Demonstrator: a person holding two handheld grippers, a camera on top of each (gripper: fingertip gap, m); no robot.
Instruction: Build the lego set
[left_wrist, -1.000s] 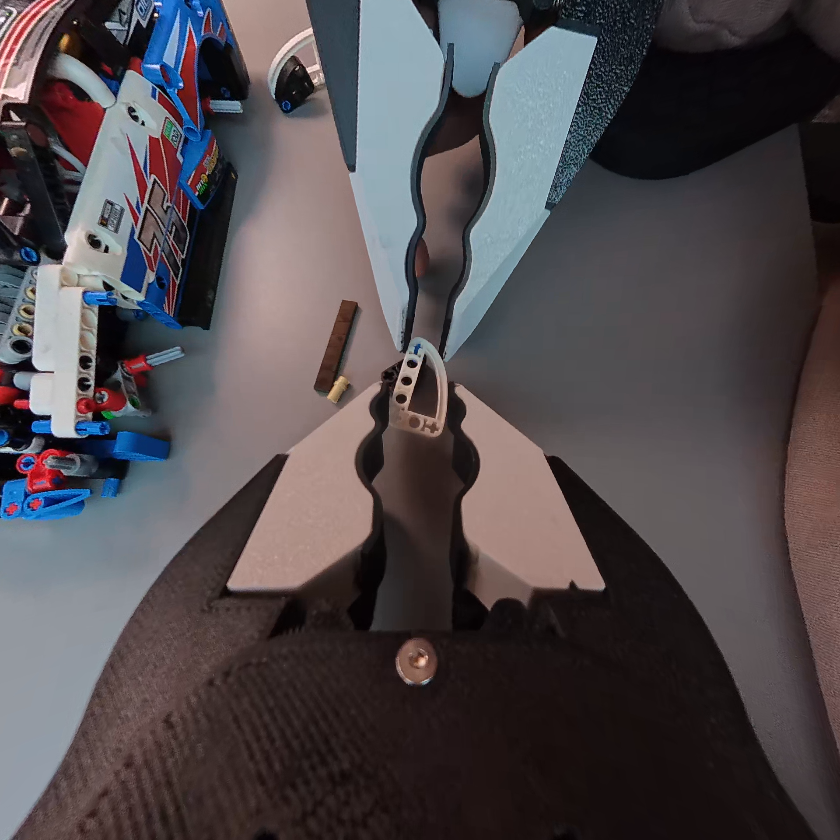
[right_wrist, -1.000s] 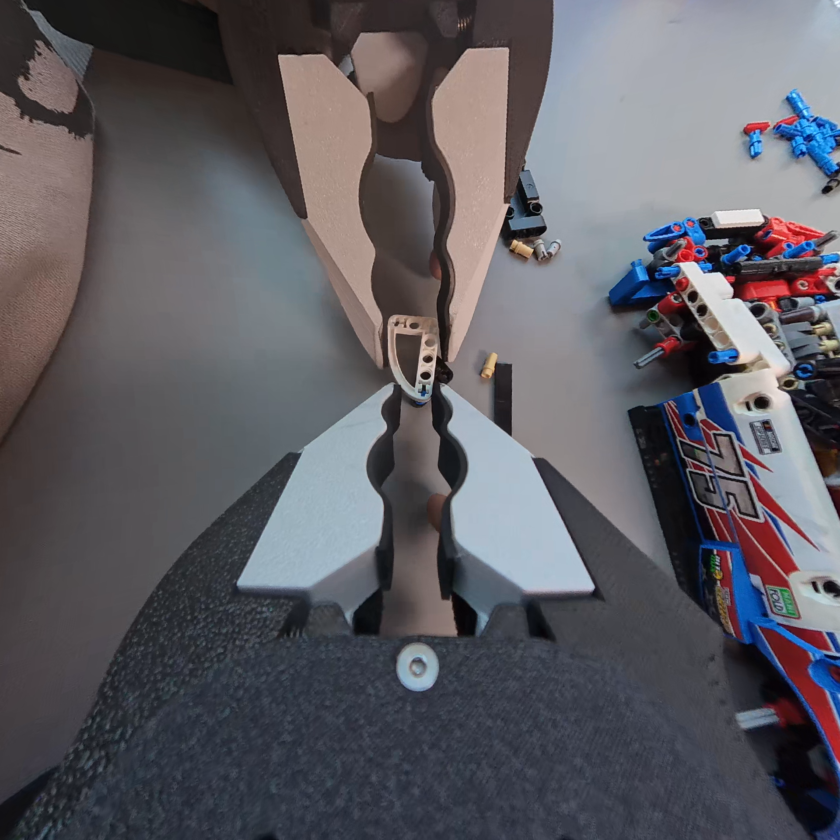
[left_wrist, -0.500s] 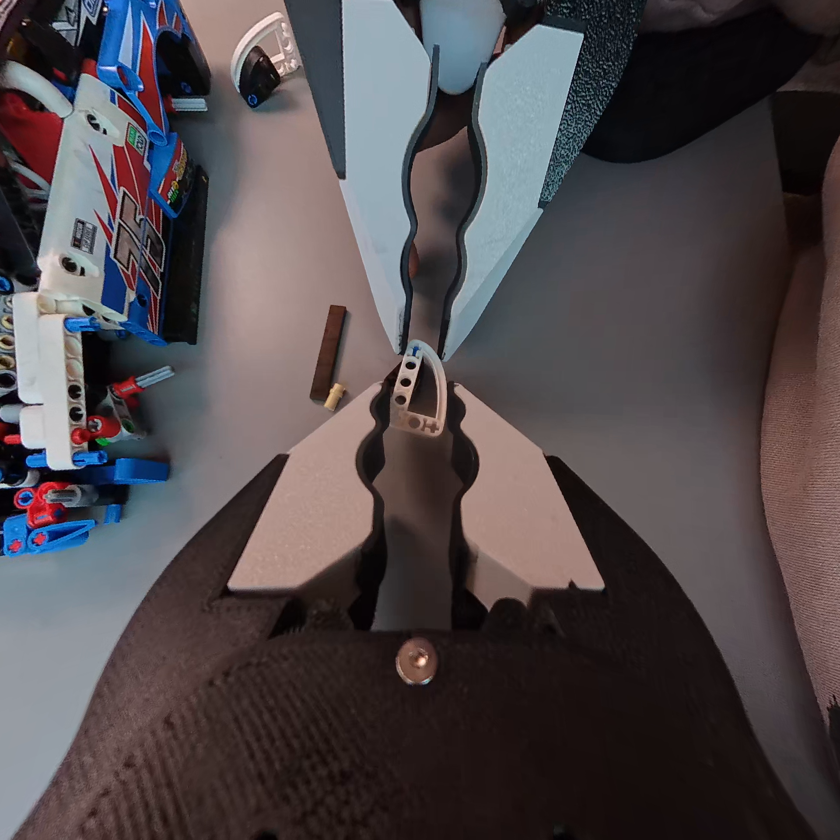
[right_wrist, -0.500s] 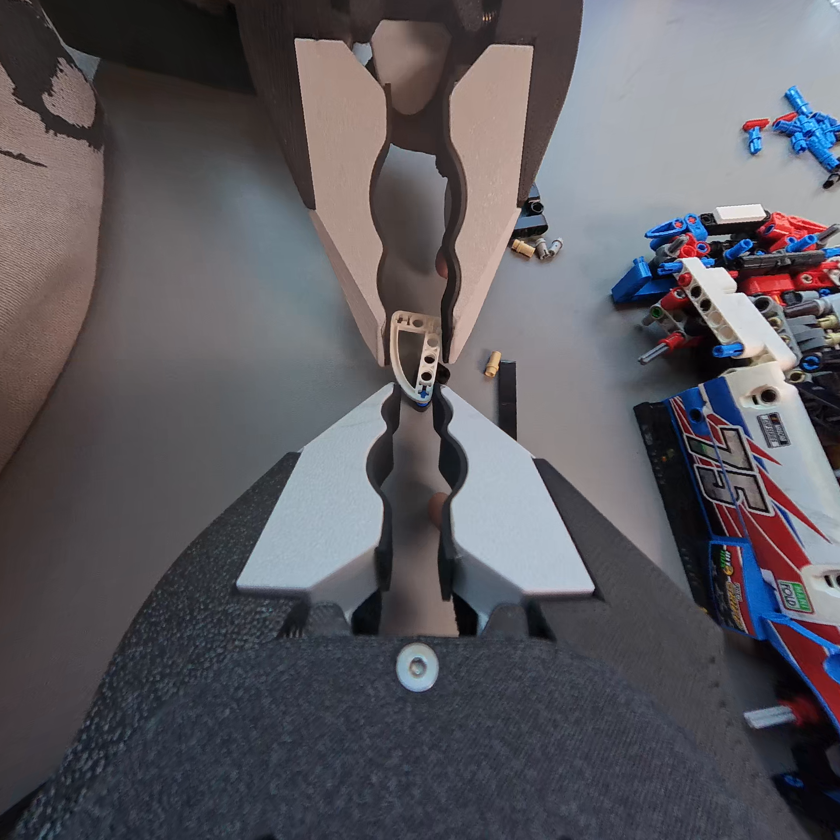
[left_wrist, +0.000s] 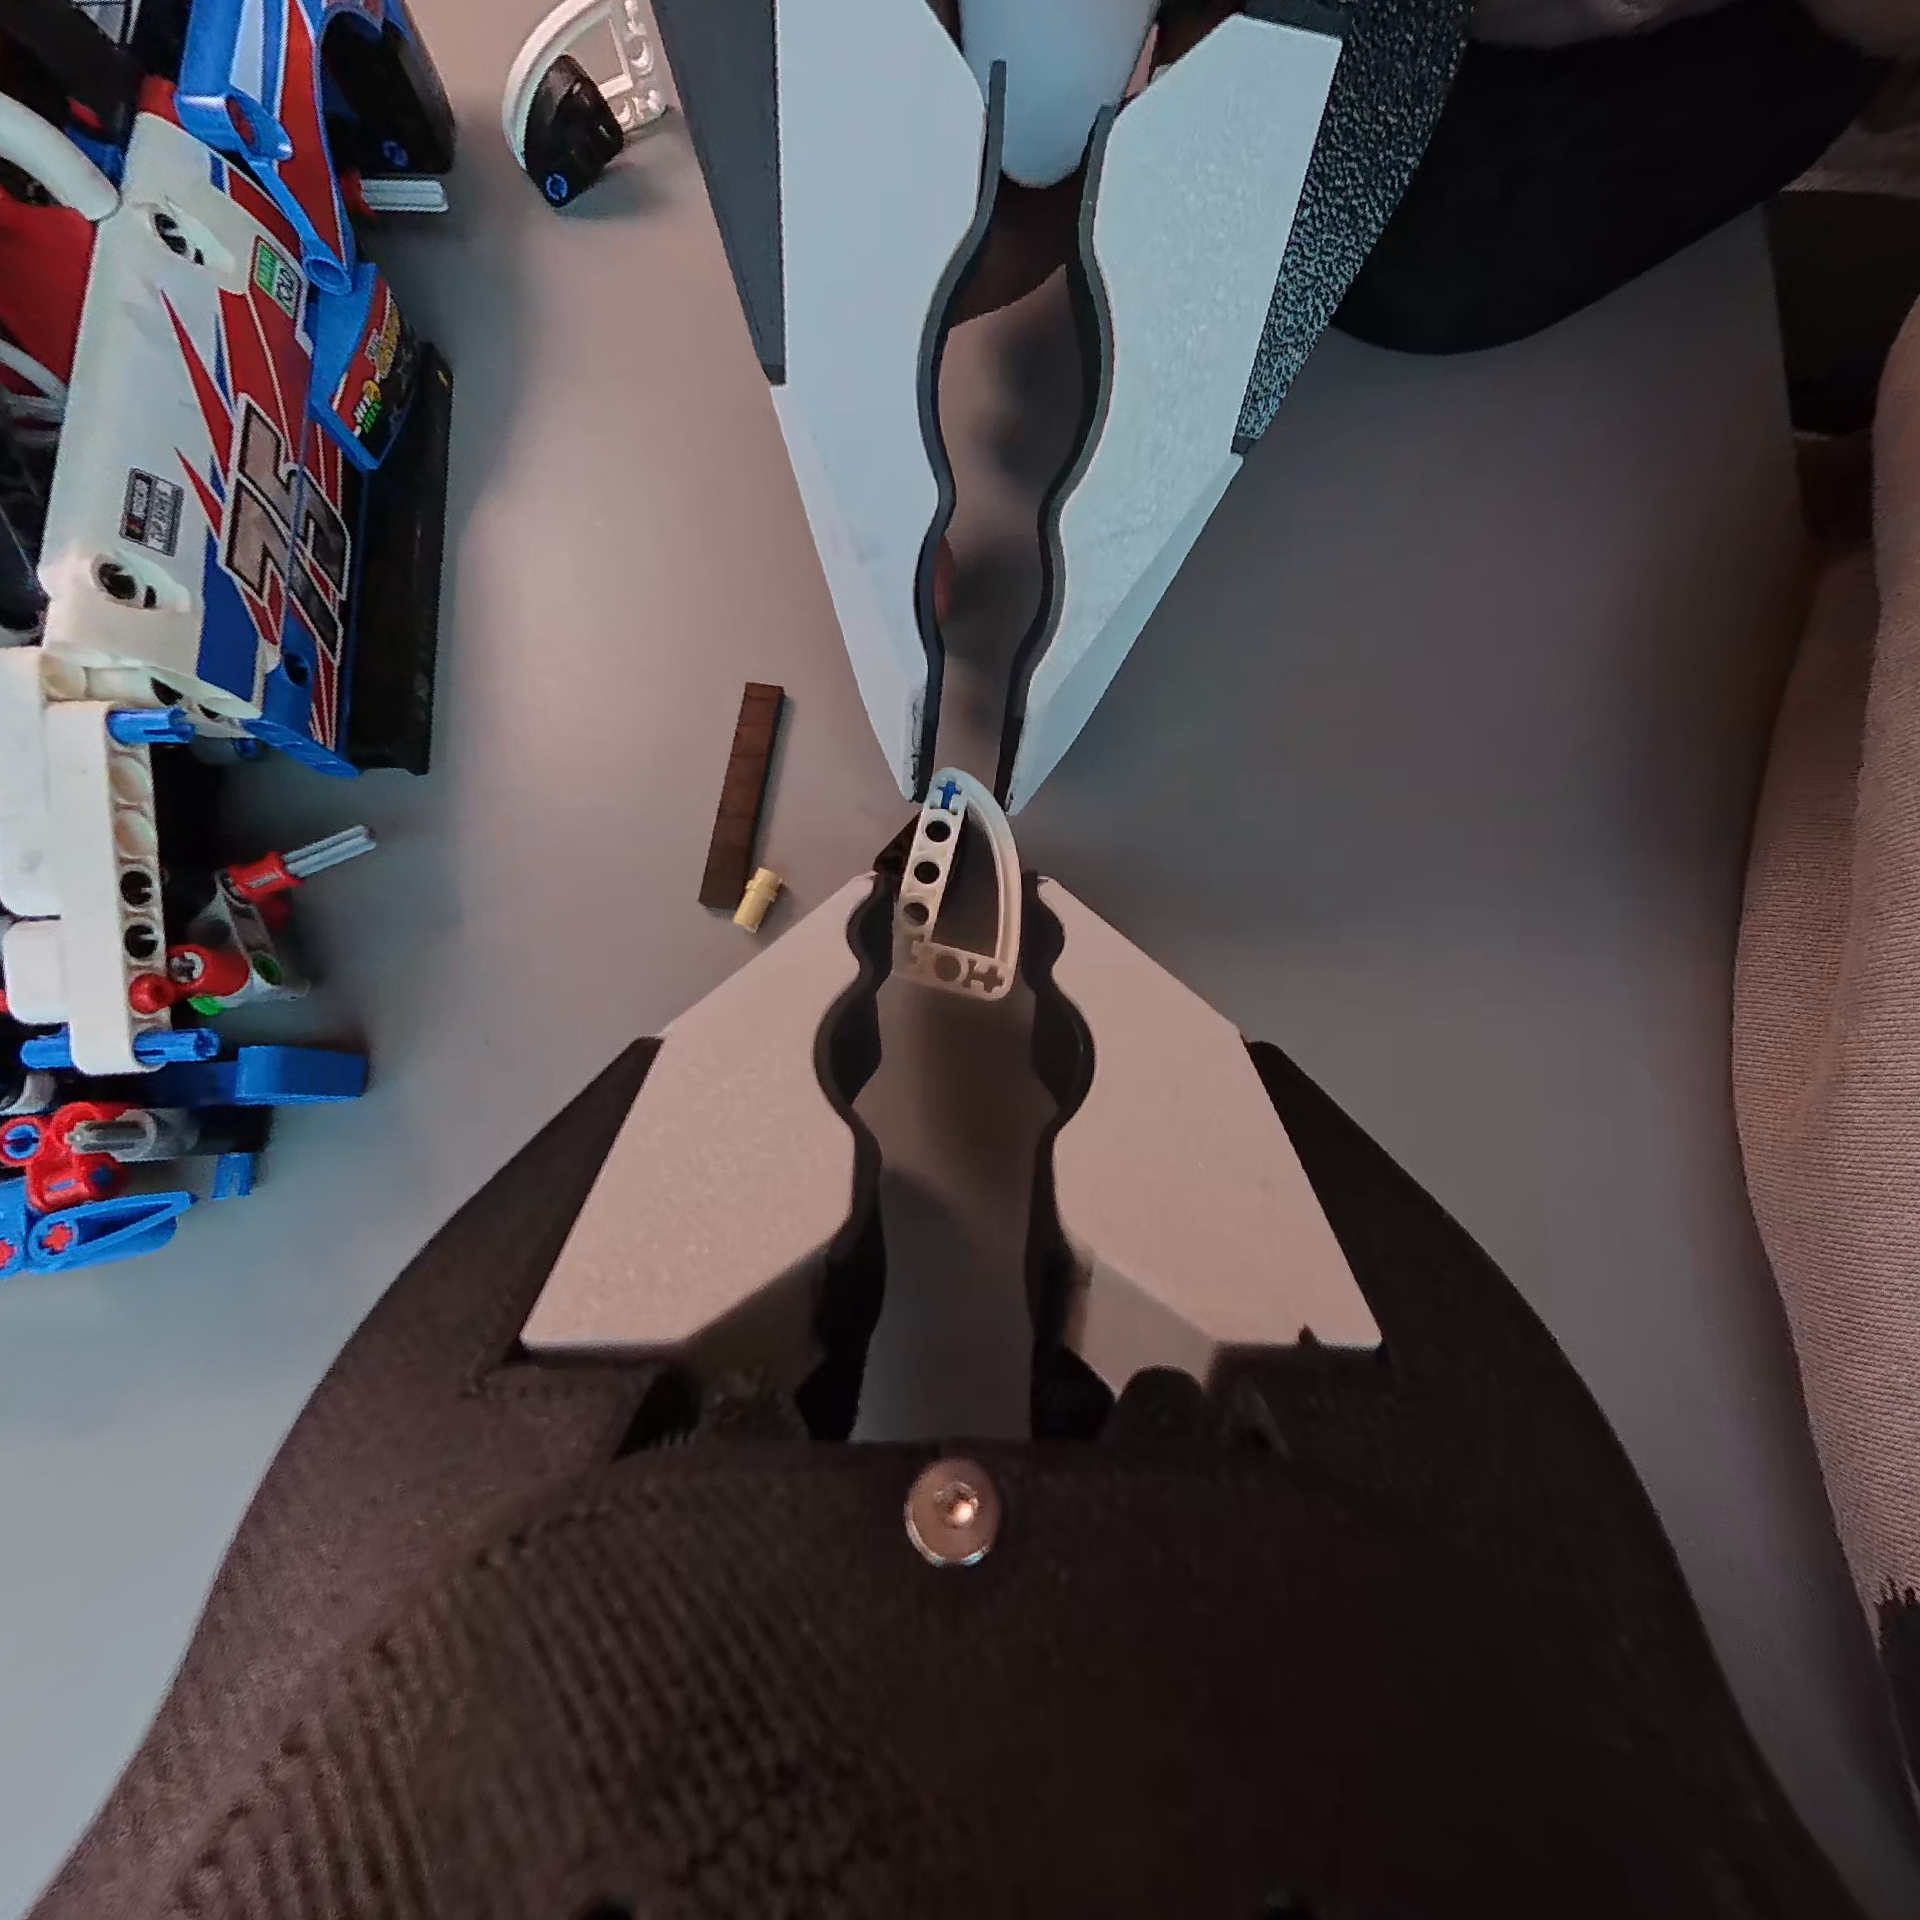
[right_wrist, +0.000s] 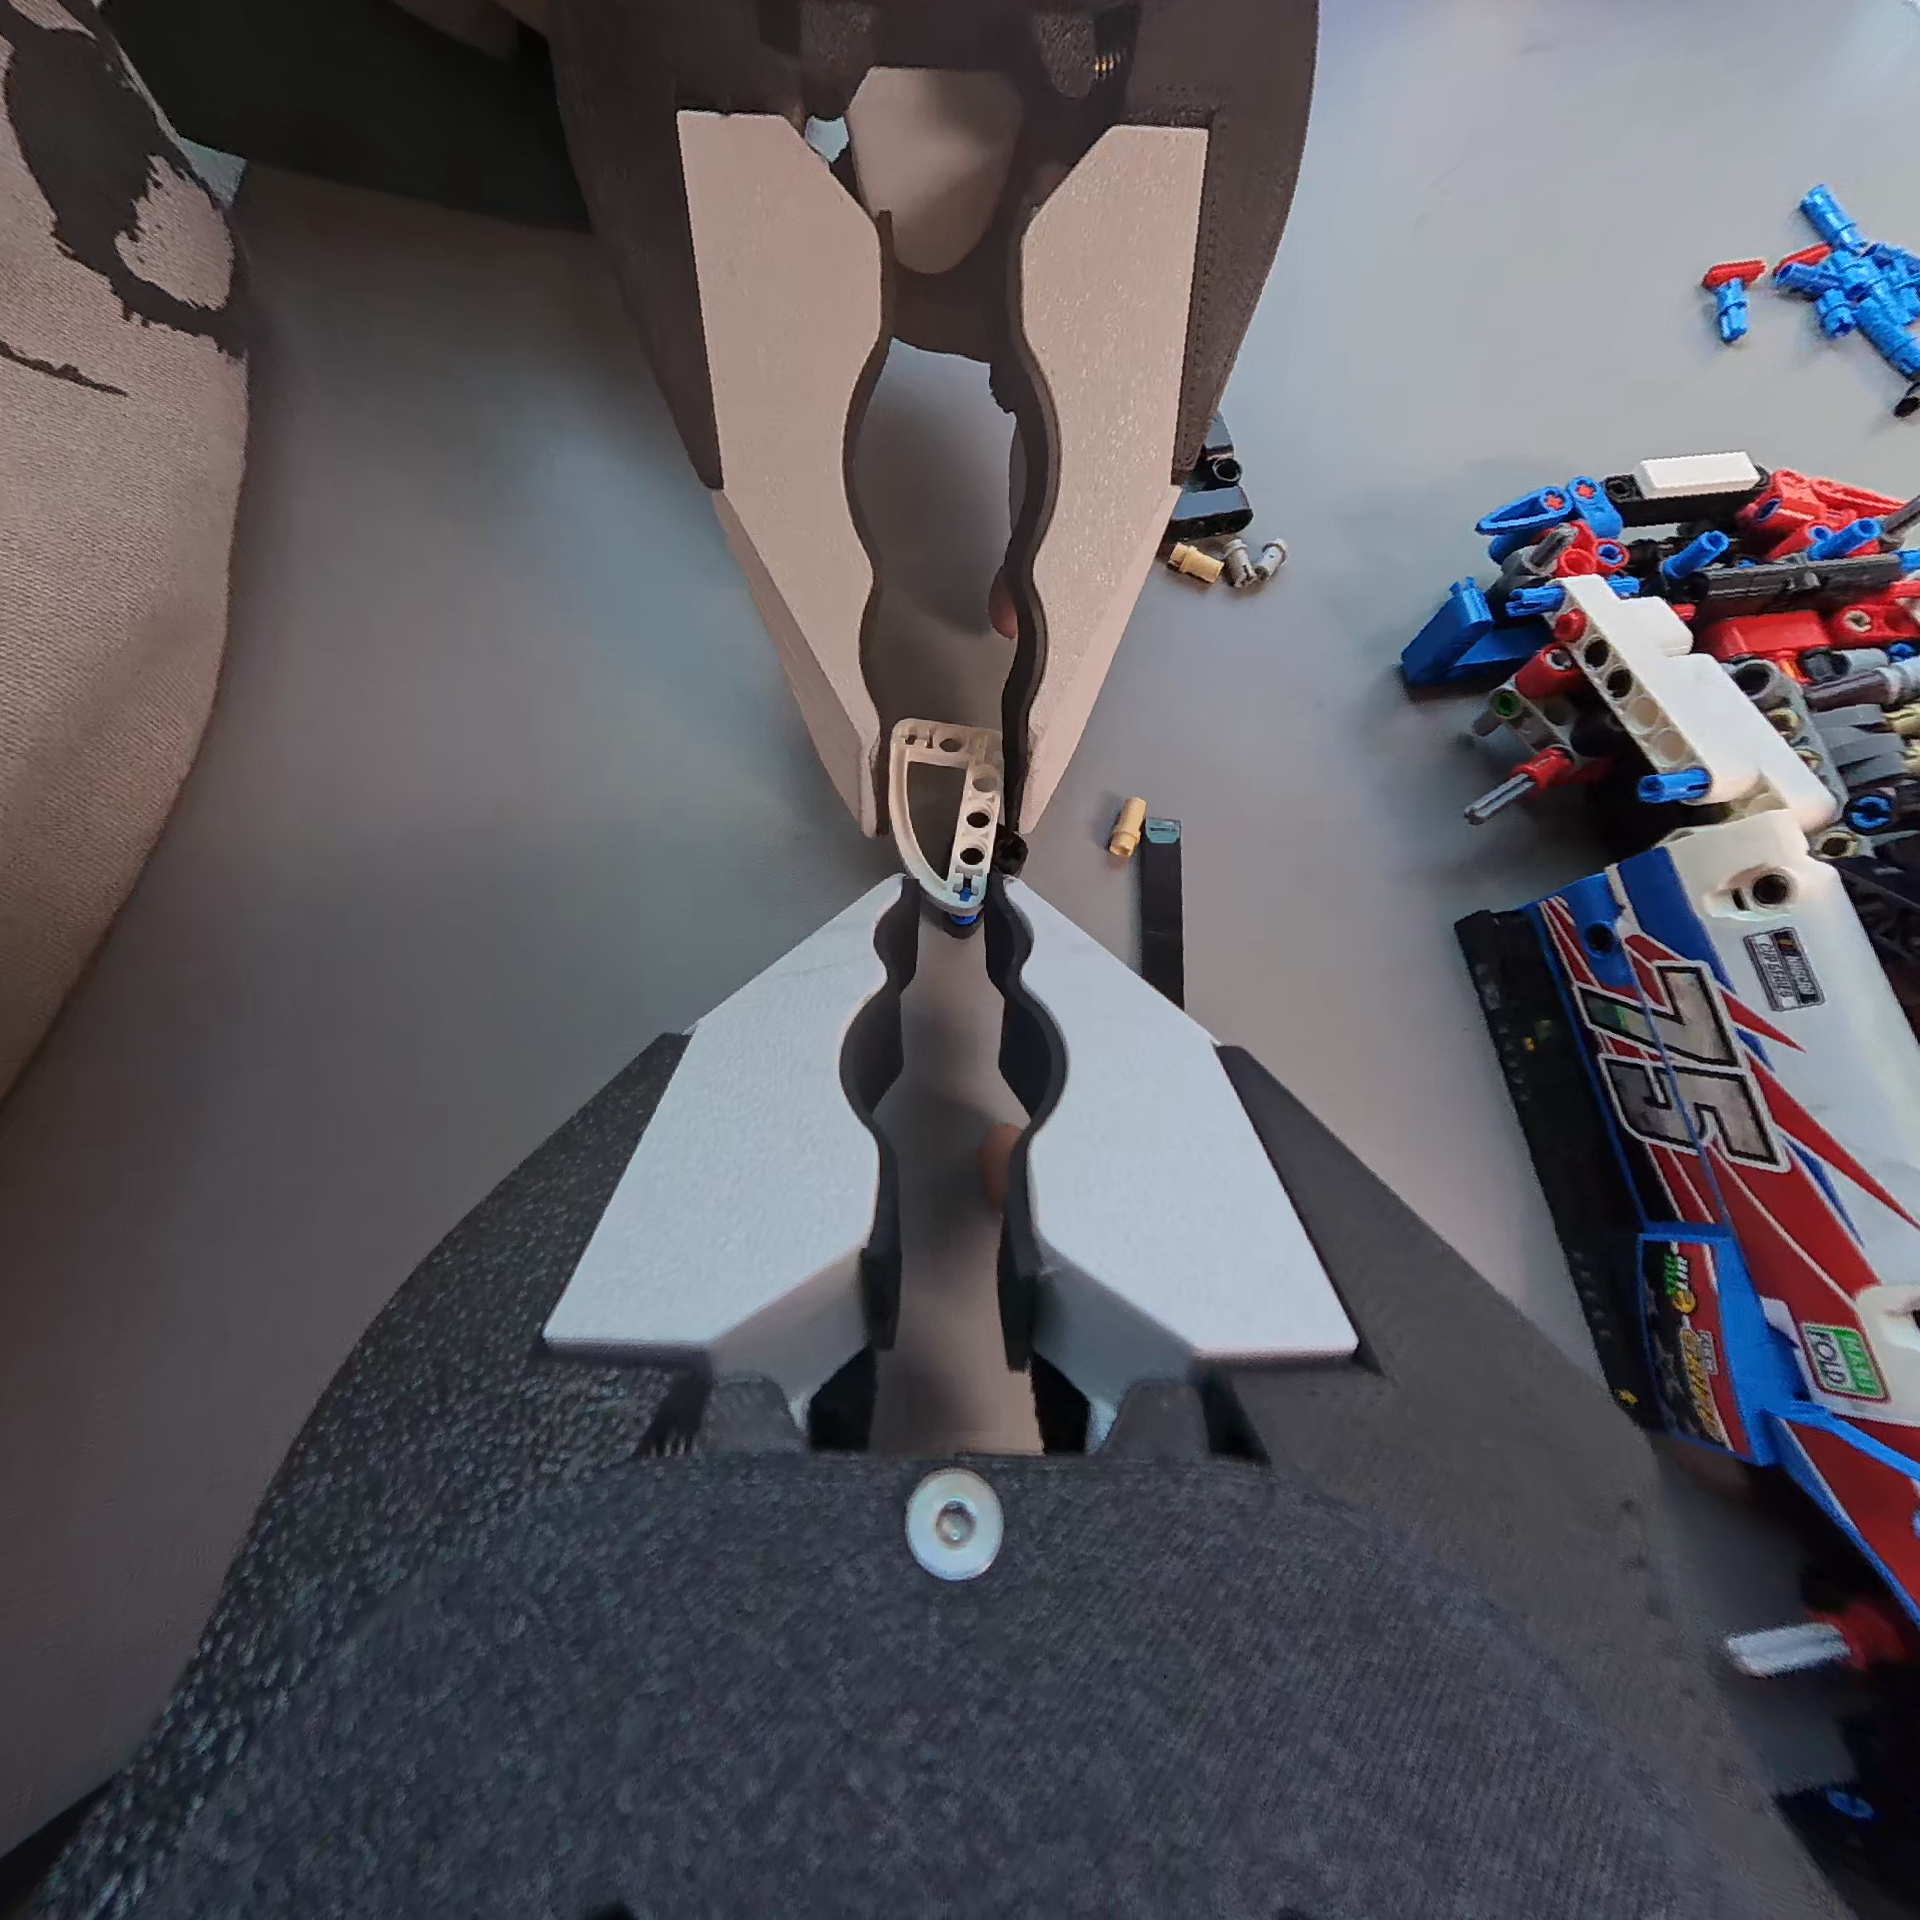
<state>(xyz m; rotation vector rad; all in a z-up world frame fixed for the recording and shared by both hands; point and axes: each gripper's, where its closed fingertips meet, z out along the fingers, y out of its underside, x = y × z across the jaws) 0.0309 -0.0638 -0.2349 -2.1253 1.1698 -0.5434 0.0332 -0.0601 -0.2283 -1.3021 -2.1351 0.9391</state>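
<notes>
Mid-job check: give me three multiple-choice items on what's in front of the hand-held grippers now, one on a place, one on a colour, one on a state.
1. Where does the tan pin lie?
A. Inside the curved piece
B. On the table, at the end of the dark strip
C. Between gripper fingers

2. What colour is the curved piece?
A. Red
B. White
C. Black

3. How do the left hand-held gripper and the right hand-held gripper stand?
A. Both open, clear of the piece
B. Only the left shut on it
C. Both shut on the curved piece, from opposite ends

Answers:
1 B: the pin sits by the strip's near end in the left wrist view.
2 B: its arc and holed beam are white.
3 C: each pair of fingertips pinches one end of it.
</notes>
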